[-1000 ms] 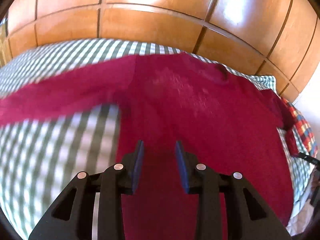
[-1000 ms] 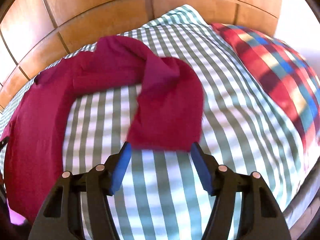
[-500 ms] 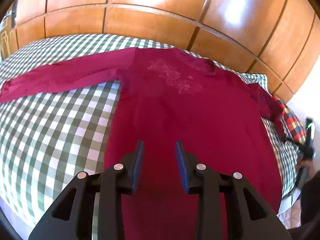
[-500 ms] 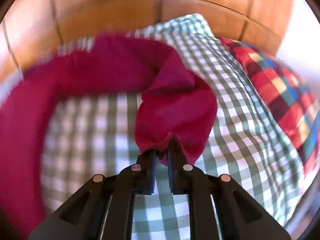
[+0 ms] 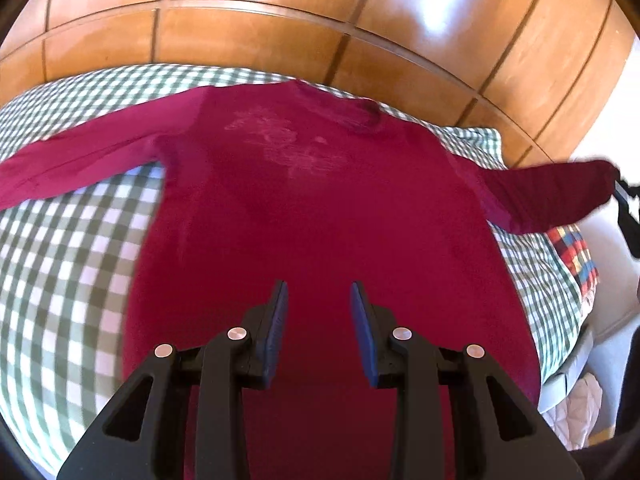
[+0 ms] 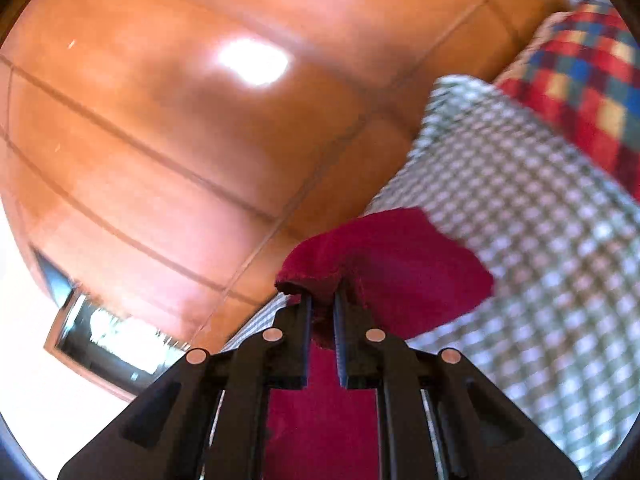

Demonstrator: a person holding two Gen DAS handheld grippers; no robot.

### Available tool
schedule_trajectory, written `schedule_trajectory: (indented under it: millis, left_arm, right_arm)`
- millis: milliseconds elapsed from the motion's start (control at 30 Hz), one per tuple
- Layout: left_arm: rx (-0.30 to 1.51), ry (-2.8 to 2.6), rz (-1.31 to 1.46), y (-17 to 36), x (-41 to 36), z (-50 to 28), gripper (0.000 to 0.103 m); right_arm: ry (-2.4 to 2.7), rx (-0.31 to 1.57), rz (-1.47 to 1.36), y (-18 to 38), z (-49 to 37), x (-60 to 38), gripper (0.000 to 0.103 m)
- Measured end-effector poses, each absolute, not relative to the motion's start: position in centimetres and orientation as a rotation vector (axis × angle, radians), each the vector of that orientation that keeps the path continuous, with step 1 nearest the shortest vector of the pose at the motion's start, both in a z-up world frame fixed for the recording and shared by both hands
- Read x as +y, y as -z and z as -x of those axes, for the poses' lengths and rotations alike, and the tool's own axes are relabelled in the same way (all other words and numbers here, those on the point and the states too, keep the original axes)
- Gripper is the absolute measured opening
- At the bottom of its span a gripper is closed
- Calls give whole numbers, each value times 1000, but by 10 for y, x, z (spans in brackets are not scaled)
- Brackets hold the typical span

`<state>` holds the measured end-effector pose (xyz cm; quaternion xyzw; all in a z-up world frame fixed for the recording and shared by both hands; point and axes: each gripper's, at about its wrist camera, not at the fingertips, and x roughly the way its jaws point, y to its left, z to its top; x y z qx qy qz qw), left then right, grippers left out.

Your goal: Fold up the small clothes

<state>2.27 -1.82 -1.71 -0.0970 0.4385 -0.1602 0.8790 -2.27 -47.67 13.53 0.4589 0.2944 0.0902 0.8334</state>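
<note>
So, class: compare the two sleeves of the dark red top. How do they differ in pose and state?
1. The left sleeve lies stretched out flat on the checked bedcover; the right sleeve is lifted off it.
2. No claw touches the left sleeve, and the left claw stands open above the body of the top; the right sleeve's cuff is pinched in the right claw.
Both are long, dark red and joined to the same top.

Shirt (image 5: 320, 216) hem hidden behind left gripper (image 5: 319, 300), cut by bottom edge. Left sleeve end cut at frame edge. Right gripper (image 5: 624, 200) only sliver at right edge. Bedspread (image 6: 540, 240) checks blurred in right wrist view.
</note>
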Motion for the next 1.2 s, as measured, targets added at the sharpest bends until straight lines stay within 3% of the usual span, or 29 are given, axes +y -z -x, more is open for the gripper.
schedule_trajectory:
  millis: [333, 433, 533, 567, 600, 933, 1000, 1133, 1200]
  left_arm:
    - [865, 414, 304, 2, -13, -35, 32]
    - [832, 415, 368, 1, -3, -42, 59]
    - [839, 413, 406, 3, 2, -53, 59]
    - [840, 408, 417, 4, 4, -58, 59]
    - [841, 404, 424, 4, 6, -61, 59]
    - [858, 323, 489, 17, 25, -116, 59]
    - [877, 300, 493, 21, 28, -131, 59]
    - [925, 263, 505, 33, 31, -162, 59]
    - [939, 269, 505, 34, 27, -173, 48]
  right_arm:
    - [-519, 748, -927, -156, -112, -292, 9]
    - [-600, 813, -867, -150, -141, -239, 10]
    - [-631, 864, -809, -133, -161, -208, 29]
    - [-625, 856, -806, -131, -161, -209, 53]
    - [-597, 833, -796, -129, -159, -215, 61]
    - [-148, 921, -786, -46, -85, -353, 58]
    - [-90, 951, -859, -18, -71, -380, 53]
    - [-75, 936, -987, 8, -72, -409, 53]
    - [-100, 923, -1042, 15, -83, -412, 53]
